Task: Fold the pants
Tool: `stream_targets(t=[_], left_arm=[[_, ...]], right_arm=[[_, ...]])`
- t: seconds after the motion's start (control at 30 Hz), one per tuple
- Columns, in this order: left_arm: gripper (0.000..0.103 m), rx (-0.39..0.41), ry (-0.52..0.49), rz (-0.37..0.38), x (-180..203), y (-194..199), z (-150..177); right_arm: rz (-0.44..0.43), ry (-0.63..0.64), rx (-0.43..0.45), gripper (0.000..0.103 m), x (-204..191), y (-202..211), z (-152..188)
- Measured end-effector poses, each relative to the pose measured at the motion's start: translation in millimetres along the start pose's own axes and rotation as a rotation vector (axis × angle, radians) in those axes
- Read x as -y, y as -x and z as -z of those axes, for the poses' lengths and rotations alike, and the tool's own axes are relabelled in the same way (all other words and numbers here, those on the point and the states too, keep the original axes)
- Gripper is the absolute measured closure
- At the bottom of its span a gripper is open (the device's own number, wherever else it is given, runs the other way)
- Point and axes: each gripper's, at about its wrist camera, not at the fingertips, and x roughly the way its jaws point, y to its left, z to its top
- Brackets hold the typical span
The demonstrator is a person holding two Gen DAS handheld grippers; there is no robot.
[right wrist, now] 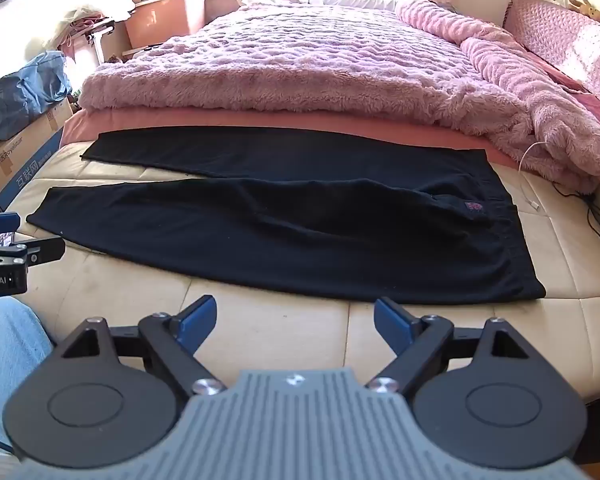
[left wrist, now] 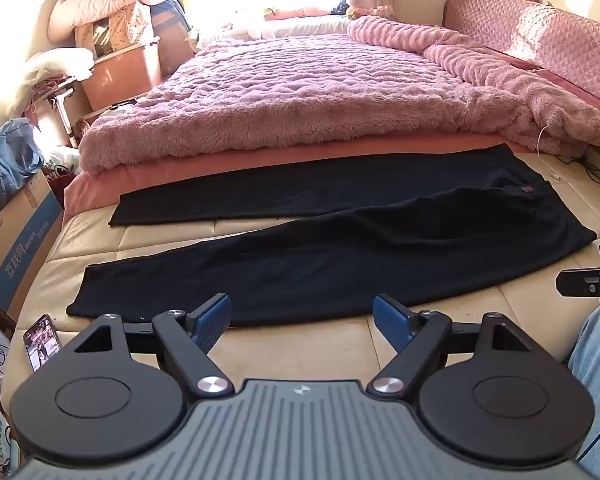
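Black pants lie flat crosswise just ahead, waistband toward the right gripper, cuffs toward the left gripper; both spread wide, holding nothing

Each claw is built from black linkage arms joined by silver screws, round black discs at the lower corners and a ribbed grey plate at bottom centre. Blue ribbed pads are fitted on the fingers. Light blue denim is seen at lower left.
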Motion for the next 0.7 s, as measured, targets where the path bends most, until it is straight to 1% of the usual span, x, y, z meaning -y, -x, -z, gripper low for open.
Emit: stream_targets(t=[0.37, 0.47, 0.7], left_arm=[[0.009, -0.001, -0.007, 0.005, 0.6, 1.0, 0.0], [0.009, 0.003, -0.013, 0.004, 2.7, -3.9, 1.4], [0.009, 0.007, -0.021, 0.007, 1.9, 0.3, 0.5]], right_arm=[[-0.003, -0.002, 0.005, 0.021, 0.4, 0.2, 0.0], [-0.002, -0.002, 0.005, 0.021, 0.4, 0.1, 0.1], [-0.003, -0.002, 0.005, 0.021, 0.5, 0.2, 0.6]])
